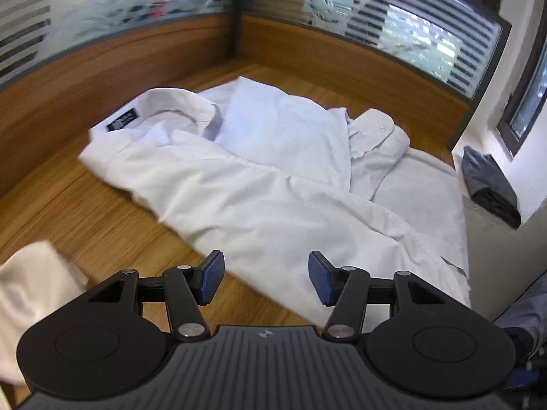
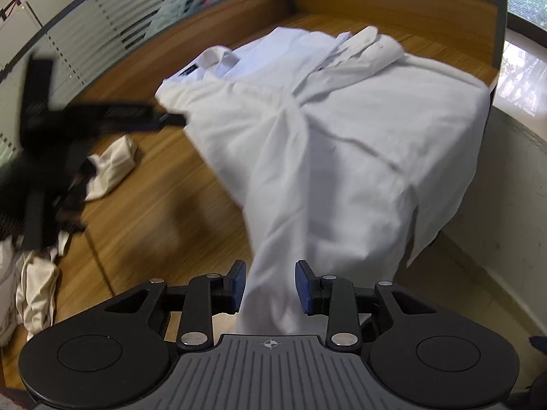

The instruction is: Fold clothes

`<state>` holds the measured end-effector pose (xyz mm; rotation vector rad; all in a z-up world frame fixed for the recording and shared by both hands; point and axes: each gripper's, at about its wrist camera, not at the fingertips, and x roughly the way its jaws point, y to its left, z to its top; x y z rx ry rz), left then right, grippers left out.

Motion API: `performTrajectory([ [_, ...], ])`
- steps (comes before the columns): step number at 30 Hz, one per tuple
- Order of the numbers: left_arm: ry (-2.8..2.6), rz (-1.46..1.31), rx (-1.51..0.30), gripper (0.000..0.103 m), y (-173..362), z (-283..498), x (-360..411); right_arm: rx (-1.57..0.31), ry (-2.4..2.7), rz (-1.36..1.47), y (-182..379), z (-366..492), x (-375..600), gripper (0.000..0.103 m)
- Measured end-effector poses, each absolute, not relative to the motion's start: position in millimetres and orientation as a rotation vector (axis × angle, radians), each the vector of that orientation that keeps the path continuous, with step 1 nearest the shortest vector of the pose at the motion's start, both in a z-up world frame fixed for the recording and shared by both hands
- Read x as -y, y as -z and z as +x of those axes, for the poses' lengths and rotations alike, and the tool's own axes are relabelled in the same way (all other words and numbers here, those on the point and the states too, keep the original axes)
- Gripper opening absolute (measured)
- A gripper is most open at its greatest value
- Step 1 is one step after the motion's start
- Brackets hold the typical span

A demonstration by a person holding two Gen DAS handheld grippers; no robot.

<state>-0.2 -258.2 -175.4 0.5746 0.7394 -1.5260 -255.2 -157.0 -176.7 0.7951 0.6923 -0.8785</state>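
Note:
A white dress shirt [image 1: 273,184] lies crumpled on the wooden table [image 1: 102,225], with its collar and dark label at the far left and a cuffed sleeve [image 1: 379,136] thrown across it. My left gripper [image 1: 266,278] hangs open above the shirt's near edge, with nothing between its blue pads. In the right wrist view a lifted fold of the shirt [image 2: 342,136] runs up between the pads of my right gripper [image 2: 270,287], which is shut on it. The left gripper shows there as a black blur [image 2: 164,119] at the shirt's shoulder.
A cream cloth [image 2: 112,167] lies bunched at the table's left, and is also in the left wrist view [image 1: 30,290]. A dark folded garment [image 1: 489,184] rests on the white ledge at right. Wooden panels [image 1: 136,54] topped with striped glass wall off the table's far side. The shirt hangs over the table's right edge.

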Motion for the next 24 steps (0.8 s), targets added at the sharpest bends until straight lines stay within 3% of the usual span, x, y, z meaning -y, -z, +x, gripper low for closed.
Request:
performTrajectory([
  [24, 1.519, 0.584, -0.77, 0.058, 209, -14, 296, -0.792, 0.917, 0.794, 206, -223, 119, 0.028],
])
